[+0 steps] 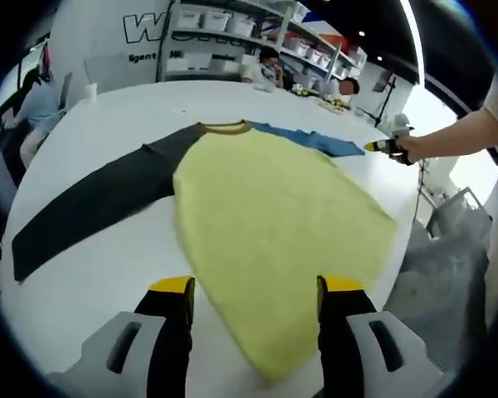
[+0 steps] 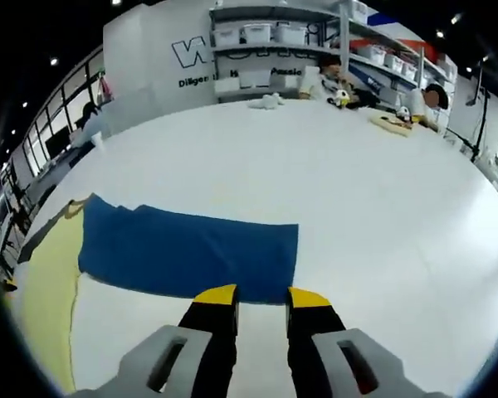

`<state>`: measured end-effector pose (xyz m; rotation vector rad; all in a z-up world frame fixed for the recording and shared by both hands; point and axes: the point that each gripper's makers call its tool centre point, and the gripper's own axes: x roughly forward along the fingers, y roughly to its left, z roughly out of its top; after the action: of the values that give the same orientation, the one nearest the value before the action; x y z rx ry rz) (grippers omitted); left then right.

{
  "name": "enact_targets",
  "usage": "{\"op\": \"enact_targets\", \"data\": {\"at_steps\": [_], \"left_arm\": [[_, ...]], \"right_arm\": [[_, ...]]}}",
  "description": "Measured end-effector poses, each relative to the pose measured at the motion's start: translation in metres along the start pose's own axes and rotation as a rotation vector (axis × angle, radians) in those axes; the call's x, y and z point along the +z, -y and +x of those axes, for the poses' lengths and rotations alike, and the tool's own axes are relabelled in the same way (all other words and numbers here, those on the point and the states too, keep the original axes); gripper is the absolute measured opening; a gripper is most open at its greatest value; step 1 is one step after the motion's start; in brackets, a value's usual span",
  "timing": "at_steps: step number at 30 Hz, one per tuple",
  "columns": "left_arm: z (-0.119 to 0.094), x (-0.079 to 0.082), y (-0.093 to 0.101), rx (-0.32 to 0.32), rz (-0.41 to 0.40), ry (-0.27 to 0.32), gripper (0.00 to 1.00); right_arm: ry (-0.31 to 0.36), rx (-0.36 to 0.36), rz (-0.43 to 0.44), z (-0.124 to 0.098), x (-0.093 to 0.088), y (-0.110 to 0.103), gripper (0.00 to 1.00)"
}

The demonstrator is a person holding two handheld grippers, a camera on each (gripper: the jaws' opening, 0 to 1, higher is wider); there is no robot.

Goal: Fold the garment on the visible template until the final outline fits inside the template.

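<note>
Hovering low over the white table [image 1: 108, 108], the left gripper [image 1: 256, 298] has its yellow-tipped jaws wide apart, straddling the near hem of the garment [image 1: 274, 215] without pinching it. That garment lies spread flat: yellow body in the middle, dark sleeve [image 1: 91, 203] stretched out to one side, blue sleeve [image 2: 191, 249] out to the other, collar [image 1: 224, 127] on the far edge. Laid out like this, every edge is easy to reach for a first fold, and my read is that no fold has been made yet. Over in the right gripper view, the right gripper [image 2: 253, 297] sits just at the cuff end of the blue sleeve, jaws parted with a narrow gap, nothing between them, so it looks lined up to take that cuff and bring the sleeve inward. From the left gripper view you can see the person's hand [image 1: 411, 148] held out level over the far side of the table, arm extended from the right. No template outline is something I can make out on the tabletop. Shelving [image 2: 274, 50] and seated people sit well back.
</note>
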<state>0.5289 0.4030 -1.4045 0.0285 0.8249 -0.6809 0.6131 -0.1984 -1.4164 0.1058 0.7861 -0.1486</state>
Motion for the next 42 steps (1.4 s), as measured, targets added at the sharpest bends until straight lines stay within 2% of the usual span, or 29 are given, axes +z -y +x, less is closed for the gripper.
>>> {"op": "enact_targets", "data": {"at_steps": [3,5,11,18,19,25,33,39,42], "left_arm": [[0.0,0.0,0.0,0.004,-0.003,-0.001,0.65],[0.0,0.0,-0.001,0.008,-0.006,-0.001,0.64],[-0.001,0.0,0.0,0.016,-0.008,-0.002,0.63],[-0.004,-0.002,-0.002,0.028,-0.011,-0.007,0.63],[-0.004,-0.003,-0.003,0.03,-0.011,-0.011,0.63],[-0.004,-0.003,-0.003,0.032,-0.01,-0.014,0.62],[-0.003,0.001,-0.001,0.028,-0.002,-0.008,0.61],[-0.002,0.002,0.001,0.022,0.001,0.003,0.61],[-0.002,0.003,0.001,0.018,-0.001,0.012,0.6]], "right_arm": [[-0.019,-0.002,0.009,0.002,-0.006,0.004,0.15],[-0.013,0.008,0.085,0.002,-0.008,0.004,0.15],[-0.026,0.007,0.059,0.006,-0.011,0.006,0.13],[-0.009,0.013,0.101,0.008,-0.009,0.008,0.09],[-0.011,0.02,0.073,0.008,-0.009,0.007,0.07],[-0.015,0.013,0.049,0.008,-0.008,0.008,0.0],[0.044,-0.001,0.015,-0.002,0.013,0.011,0.0],[0.114,0.019,-0.026,-0.014,0.04,-0.004,0.0],[0.153,0.038,-0.083,-0.017,0.056,-0.018,0.0]]}}
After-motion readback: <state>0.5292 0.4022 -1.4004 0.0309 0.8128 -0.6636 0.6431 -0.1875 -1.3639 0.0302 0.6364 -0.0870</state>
